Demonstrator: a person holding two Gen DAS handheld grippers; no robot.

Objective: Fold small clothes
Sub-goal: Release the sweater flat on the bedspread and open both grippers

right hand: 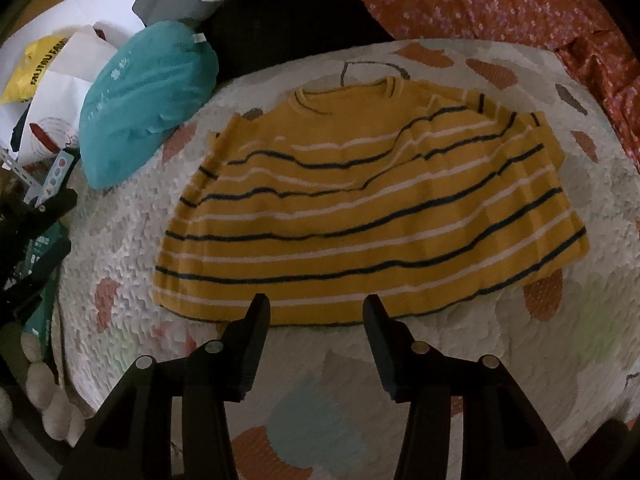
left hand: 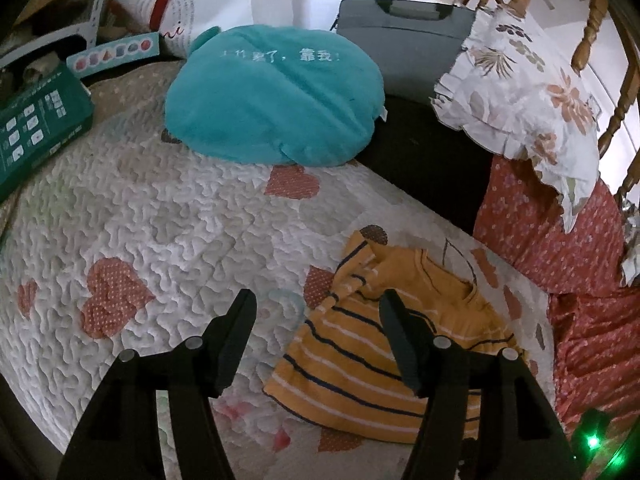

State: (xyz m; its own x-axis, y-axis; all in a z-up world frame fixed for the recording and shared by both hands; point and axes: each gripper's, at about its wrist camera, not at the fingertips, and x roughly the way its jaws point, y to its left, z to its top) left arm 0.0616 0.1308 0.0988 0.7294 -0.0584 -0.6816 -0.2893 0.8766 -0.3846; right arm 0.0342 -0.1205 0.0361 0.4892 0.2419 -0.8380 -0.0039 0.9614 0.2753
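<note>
A small yellow shirt with dark and white stripes (right hand: 360, 216) lies on the quilt, its sleeves folded in over the body. In the left wrist view it (left hand: 360, 360) lies at the lower right, a sleeve turned inward near the collar. My left gripper (left hand: 316, 304) is open and empty, above the quilt at the shirt's left edge; its right finger hangs over the shirt. My right gripper (right hand: 316, 308) is open and empty, just in front of the shirt's bottom hem.
A white quilt with heart patches (left hand: 160, 220) covers the surface. A teal cushion (left hand: 276, 96) lies beyond the shirt, with a grey case (left hand: 400, 36), a floral cloth (left hand: 520, 88) on a wooden chair, a green box (left hand: 36, 128) and an orange flowered fabric (right hand: 500, 0) around.
</note>
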